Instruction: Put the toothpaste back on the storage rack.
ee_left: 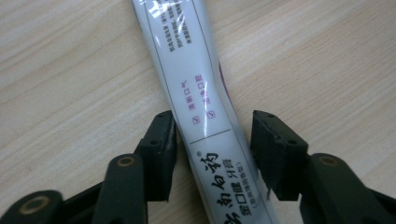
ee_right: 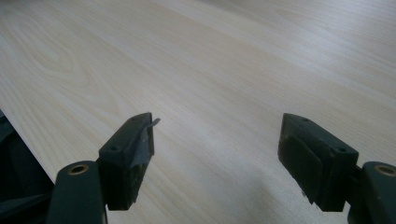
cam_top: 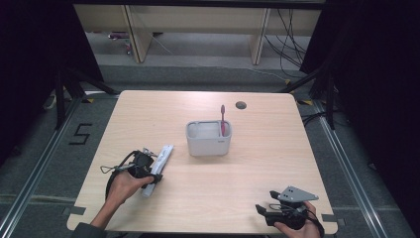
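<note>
A white toothpaste tube point(cam_top: 162, 157) lies flat on the wooden table point(cam_top: 257, 158) at its front left, printed side up point(ee_left: 196, 84). My left gripper point(cam_top: 152, 172) is lowered over the tube's near half and stands open point(ee_left: 212, 122), one jaw on each side of the tube, the left jaw almost touching it. My right gripper point(cam_top: 265, 202) rests low near the table's front right edge, open point(ee_right: 217, 126), with only bare wood between its jaws. A grey rectangular holder point(cam_top: 208, 145) stands at mid-table with a pink toothbrush point(cam_top: 223, 119) upright in its right compartment.
A round cable hole point(cam_top: 241, 105) sits in the table's far side. Black stand legs point(cam_top: 67, 91) flank the table on the floor, and cables point(cam_top: 289, 39) trail at the back right.
</note>
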